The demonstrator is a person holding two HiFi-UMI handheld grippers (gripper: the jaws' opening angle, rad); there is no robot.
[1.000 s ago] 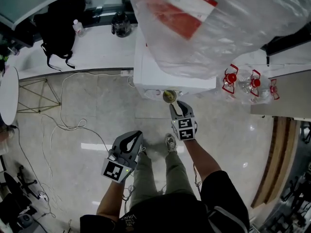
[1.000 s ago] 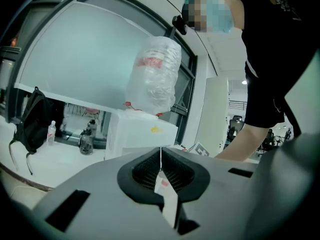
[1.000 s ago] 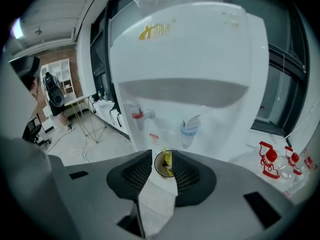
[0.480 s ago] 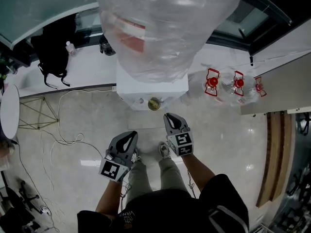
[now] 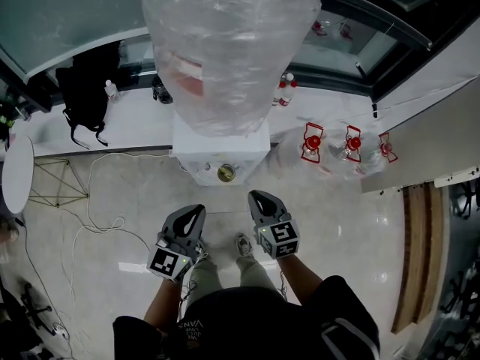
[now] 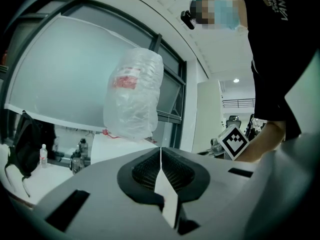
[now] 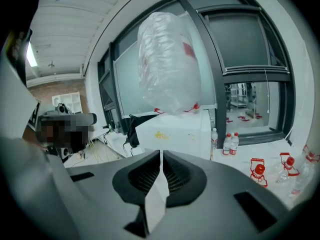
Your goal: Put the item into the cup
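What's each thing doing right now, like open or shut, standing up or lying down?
Left tool: shut, empty.
Right tool: closing, almost shut, nothing between.
Cup: upright on the white dispenser.
Big bottle: wrapped in plastic, sitting on top of the dispenser.
Red-capped jugs: lying on their sides.
Small bottles: upright, capped.

1 black backpack [image 5: 88, 88] sits on the white ledge [image 5: 131, 132].

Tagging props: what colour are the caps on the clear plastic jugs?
Red caps, clearest in the head view.
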